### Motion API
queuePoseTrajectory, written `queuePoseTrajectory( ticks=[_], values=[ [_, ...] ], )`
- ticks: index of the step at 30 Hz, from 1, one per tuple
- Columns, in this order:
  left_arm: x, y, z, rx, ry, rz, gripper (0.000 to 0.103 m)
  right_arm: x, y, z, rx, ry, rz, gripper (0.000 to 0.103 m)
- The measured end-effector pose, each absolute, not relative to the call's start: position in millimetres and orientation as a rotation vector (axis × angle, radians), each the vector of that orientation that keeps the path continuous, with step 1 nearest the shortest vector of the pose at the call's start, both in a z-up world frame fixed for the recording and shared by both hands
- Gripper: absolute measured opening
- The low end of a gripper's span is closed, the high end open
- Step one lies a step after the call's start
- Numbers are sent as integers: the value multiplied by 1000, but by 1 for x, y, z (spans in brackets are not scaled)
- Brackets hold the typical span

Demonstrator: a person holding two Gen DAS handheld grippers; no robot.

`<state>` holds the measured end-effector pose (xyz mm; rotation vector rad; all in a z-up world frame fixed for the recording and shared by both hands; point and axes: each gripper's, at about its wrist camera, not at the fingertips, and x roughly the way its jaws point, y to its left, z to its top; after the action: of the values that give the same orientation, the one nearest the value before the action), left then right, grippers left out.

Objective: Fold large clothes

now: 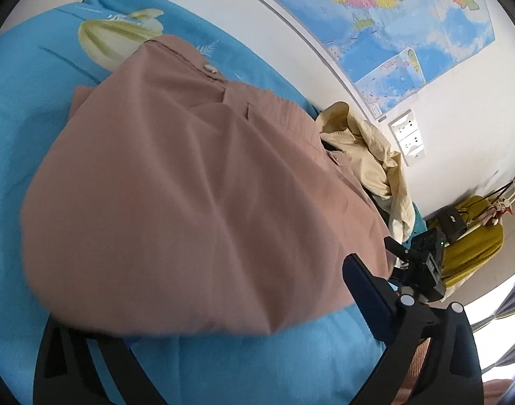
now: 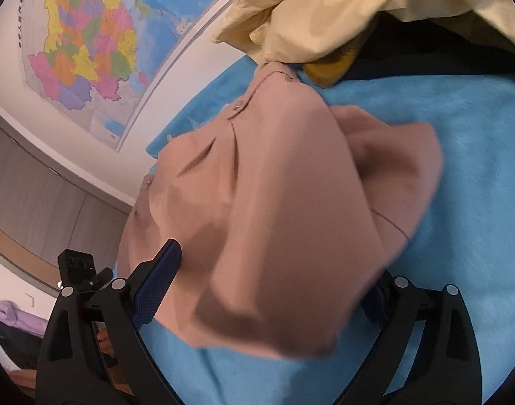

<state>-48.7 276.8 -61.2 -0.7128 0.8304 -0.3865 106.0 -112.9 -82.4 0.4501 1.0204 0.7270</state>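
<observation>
Both tools [image 1: 203,307] [image 2: 267,303] straddle pink garment's [image 1: 190,185] near edge.

Two close downward wrist views (shared: pink garment [image 1: 190,175])

**Garment on the bed, everything placed from it**

The folded garment [image 1: 176,182] lies on the bedsheet [image 1: 18,141], which shows on every side of it. Beyond the garment's far end a heap of loose clothes [image 1: 368,145] sits on the same bed, touching or overlapping the garment's edge. Behind the garment and the heap runs the wall, with a map [image 1: 385,17] hung above them and a socket plate [image 1: 407,136] just past the heap. The left gripper [image 1: 203,307] and the right gripper [image 2: 267,307] each stand at the garment's near edge, jaws spread wide on either side of the cloth.
</observation>
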Motion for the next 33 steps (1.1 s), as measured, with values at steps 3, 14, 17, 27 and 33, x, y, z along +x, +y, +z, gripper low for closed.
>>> queuePoseTrajectory(
  ticks=[3, 14, 17, 27, 33],
  values=[
    [-37, 275, -60, -723, 830, -377, 96, 116, -101, -83, 460, 1023, 746, 93],
    [-12, 262, -56, -612, 881, -269, 82, 142, -93, -93, 518, 1077, 807, 58],
    [-10, 261, -56, -600, 889, -253, 82, 140, -88, -92, 482, 1065, 809, 62],
    [-9, 253, -54, -537, 892, -220, 77, 142, -74, -88, 447, 1067, 836, 85],
    [-8, 252, -54, -532, 889, -219, 77, 141, -56, -84, 367, 1073, 809, 88]
  ],
)
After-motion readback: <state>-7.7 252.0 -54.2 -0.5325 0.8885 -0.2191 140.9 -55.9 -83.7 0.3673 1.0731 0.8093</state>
